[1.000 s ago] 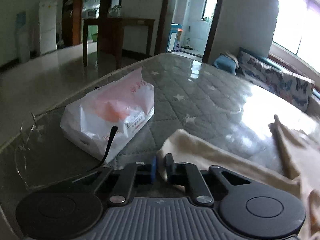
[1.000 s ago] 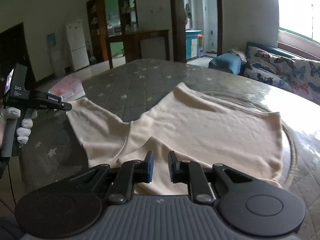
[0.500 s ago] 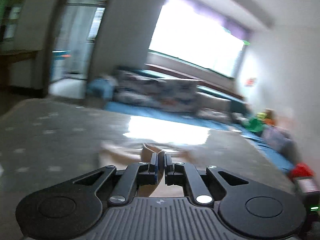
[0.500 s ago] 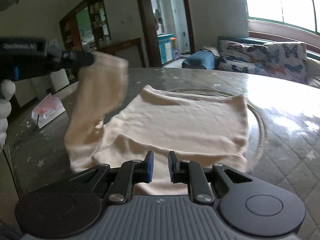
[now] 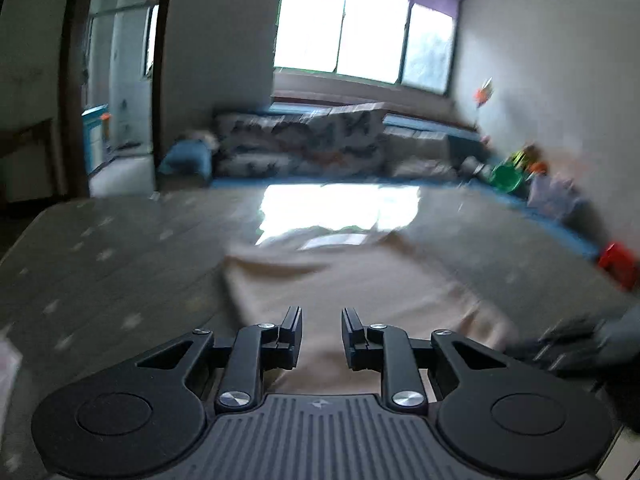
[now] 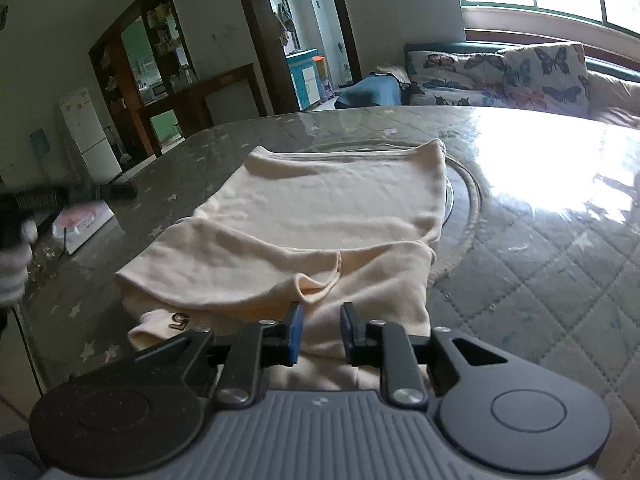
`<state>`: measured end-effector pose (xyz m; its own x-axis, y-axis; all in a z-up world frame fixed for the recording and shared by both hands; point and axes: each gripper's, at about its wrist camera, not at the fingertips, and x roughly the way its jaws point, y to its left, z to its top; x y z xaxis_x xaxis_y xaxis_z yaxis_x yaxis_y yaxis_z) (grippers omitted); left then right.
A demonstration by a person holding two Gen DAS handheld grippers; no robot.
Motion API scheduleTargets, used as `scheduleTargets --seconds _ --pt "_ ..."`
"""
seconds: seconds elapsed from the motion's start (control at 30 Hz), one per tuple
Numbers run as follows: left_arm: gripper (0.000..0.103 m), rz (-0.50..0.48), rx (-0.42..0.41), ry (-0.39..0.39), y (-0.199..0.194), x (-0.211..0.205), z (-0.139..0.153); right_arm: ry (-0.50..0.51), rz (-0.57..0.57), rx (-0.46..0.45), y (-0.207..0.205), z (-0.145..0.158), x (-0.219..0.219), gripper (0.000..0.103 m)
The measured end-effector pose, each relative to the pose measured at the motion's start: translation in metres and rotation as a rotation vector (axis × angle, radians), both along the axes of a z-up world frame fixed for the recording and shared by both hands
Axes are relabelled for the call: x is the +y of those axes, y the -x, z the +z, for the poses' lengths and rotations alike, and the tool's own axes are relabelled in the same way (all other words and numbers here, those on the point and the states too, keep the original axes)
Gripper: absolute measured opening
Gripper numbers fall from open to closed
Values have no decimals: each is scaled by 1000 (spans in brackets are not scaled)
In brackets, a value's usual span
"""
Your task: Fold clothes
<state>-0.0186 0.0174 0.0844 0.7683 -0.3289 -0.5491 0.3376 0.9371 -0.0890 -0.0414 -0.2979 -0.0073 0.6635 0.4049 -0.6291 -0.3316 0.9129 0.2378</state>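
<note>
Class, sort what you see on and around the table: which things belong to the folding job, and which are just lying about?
Part of the job:
cream garment
left gripper
right gripper

Just lying about:
white plastic bag
butterfly-print sofa
white fridge

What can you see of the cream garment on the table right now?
The cream garment is a soft knit top lying flat on the star-patterned quilted table cover. A sleeve is folded across the body, its open cuff near the middle. A dark mark like a "5" shows at the near left corner. Its far right edge overlaps a round inset in the table. The right gripper, jaws opening, sits over the near edge; whether its pads touch the cloth is unclear.
</note>
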Motion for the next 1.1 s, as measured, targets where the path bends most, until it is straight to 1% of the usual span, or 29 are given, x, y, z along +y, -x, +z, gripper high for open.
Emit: scheduleTargets --seconds 0.1,0.17,0.3,0.37,0.43,0.57,0.7,0.8,0.83,1.0,1.1 --pt "25 -8 45 -23 10 15 -15 3 1 -1 6 7 -4 26" --pt "34 -19 69 -34 16 22 -25 -4 -4 -8 7 13 -6 26" --pt "35 -19 61 -46 24 19 -30 -36 -17 -32 -5 21 -4 27" --pt "33 -33 61 -31 20 16 -34 -36 -18 -34 -17 19 2 27" --pt "33 -62 73 -32 13 12 -40 -24 -22 -18 -29 11 9 27" --pt "15 -106 127 -74 10 5 -54 1 -36 21 -49 -5 19 27" --pt "15 -142 120 -94 18 8 -54 16 -8 29 -50 -8 26 27" --pt "18 -121 114 -72 17 14 -48 41 4 17 -49 -7 30 28" --pt "20 -109 111 -58 14 16 -46 42 6 16 -49 -7 30 28" --pt "20 -48 100 43 -12 17 -32 46 8 23 -52 -9 32 28" --pt "20 -53 88 87 -27 8 -26 51 8 22 -52 -10 33 29"
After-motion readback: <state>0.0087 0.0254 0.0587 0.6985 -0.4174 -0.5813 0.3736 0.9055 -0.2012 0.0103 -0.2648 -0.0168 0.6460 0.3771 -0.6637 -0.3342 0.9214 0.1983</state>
